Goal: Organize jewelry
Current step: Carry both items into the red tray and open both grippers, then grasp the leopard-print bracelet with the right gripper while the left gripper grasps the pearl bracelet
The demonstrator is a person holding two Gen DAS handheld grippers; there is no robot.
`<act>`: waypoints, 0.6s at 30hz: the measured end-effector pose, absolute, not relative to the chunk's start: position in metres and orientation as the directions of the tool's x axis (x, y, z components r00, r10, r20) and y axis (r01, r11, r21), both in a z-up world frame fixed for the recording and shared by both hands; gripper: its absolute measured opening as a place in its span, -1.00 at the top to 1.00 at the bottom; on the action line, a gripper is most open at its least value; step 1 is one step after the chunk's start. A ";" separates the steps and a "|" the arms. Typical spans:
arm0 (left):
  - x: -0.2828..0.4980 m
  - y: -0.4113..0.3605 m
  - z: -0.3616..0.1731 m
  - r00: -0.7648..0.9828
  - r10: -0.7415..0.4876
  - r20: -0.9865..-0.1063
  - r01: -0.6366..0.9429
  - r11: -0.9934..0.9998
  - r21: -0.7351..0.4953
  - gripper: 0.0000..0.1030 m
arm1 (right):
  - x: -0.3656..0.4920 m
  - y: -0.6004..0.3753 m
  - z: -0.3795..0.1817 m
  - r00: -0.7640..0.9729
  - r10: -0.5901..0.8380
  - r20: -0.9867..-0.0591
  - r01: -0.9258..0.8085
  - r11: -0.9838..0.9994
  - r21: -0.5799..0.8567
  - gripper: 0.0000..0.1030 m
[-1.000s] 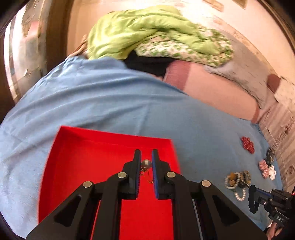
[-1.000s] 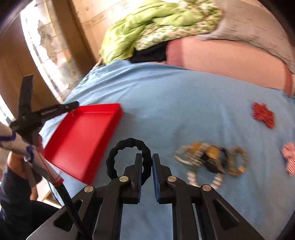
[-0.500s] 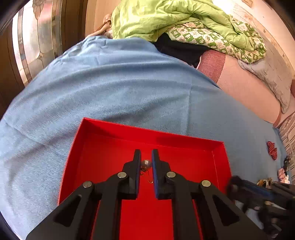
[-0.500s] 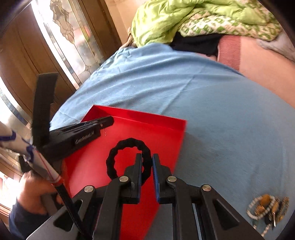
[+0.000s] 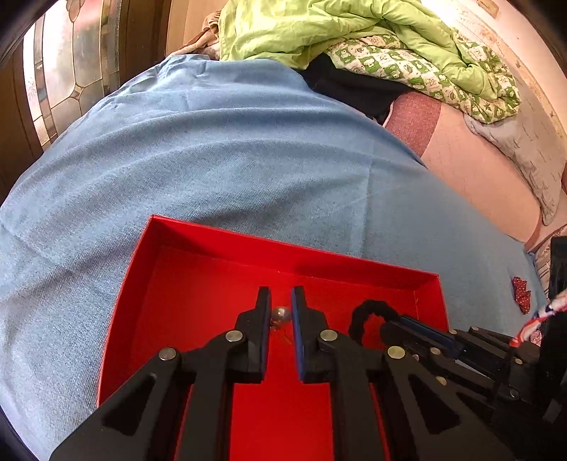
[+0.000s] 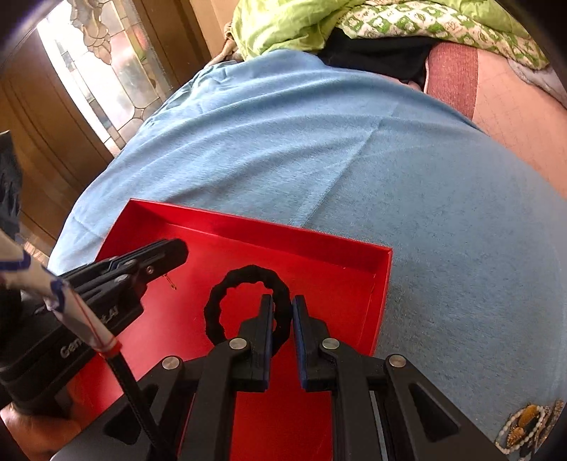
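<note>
A red tray (image 5: 219,244) (image 6: 347,255) lies on the blue cloth. My left gripper (image 5: 281,314) is shut on a silver-bead earring (image 5: 281,314) and holds it over the tray's floor; its thin hook hangs below. My right gripper (image 6: 282,312) is shut on a black braided ring bracelet (image 6: 226,290) and holds it above the tray's right part. That bracelet also shows in the left wrist view (image 5: 372,310), just right of my left gripper. The left gripper's fingers (image 6: 166,253) reach into the tray from the left in the right wrist view.
A pile of beaded bracelets (image 6: 524,425) lies on the blue cloth (image 6: 389,159) at the right. A red ornament (image 5: 521,294) lies farther right. A green quilt (image 5: 336,32) and pillows are heaped at the back. A glass door (image 6: 106,71) stands at the left.
Both grippers have moved left from the jewelry pile to above the red tray, each still holding its piece. The right gripper has come in beside the left one.
</note>
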State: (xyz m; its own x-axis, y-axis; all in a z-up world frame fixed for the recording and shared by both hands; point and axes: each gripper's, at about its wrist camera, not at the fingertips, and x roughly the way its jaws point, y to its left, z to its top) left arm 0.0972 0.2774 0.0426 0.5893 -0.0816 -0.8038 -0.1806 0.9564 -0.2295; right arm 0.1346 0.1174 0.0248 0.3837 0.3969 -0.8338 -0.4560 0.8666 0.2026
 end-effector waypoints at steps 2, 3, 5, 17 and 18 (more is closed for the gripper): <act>0.098 0.278 0.042 0.585 -0.079 -0.807 -0.186 0.956 -0.228 0.79 | 0.137 0.119 0.023 0.381 0.392 -0.837 -0.454 0.868 0.200 0.77; 0.098 0.278 0.041 0.584 -0.080 -0.808 -0.188 0.955 -0.231 0.79 | 0.137 0.119 0.022 0.382 0.389 -0.838 -0.451 0.870 0.199 0.77; 0.098 0.279 0.041 0.583 -0.081 -0.809 -0.191 0.954 -0.233 0.79 | 0.138 0.120 0.019 0.381 0.383 -0.841 -0.445 0.874 0.197 0.77; 0.093 0.278 0.052 0.619 -0.062 -0.783 -0.204 0.950 -0.237 0.42 | 0.132 0.111 0.033 0.407 0.407 -0.818 -0.447 0.870 0.209 0.44; 0.092 0.280 0.056 0.632 -0.065 -0.772 -0.207 0.946 -0.249 0.42 | 0.131 0.108 0.036 0.409 0.416 -0.812 -0.450 0.866 0.217 0.44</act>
State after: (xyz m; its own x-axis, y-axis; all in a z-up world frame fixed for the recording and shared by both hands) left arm 0.0915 0.2797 0.0562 0.6320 -0.0653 -0.7722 -0.2066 0.9462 -0.2491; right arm 0.1307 0.1083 0.0358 0.4088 0.4163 -0.8121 -0.4501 0.8661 0.2174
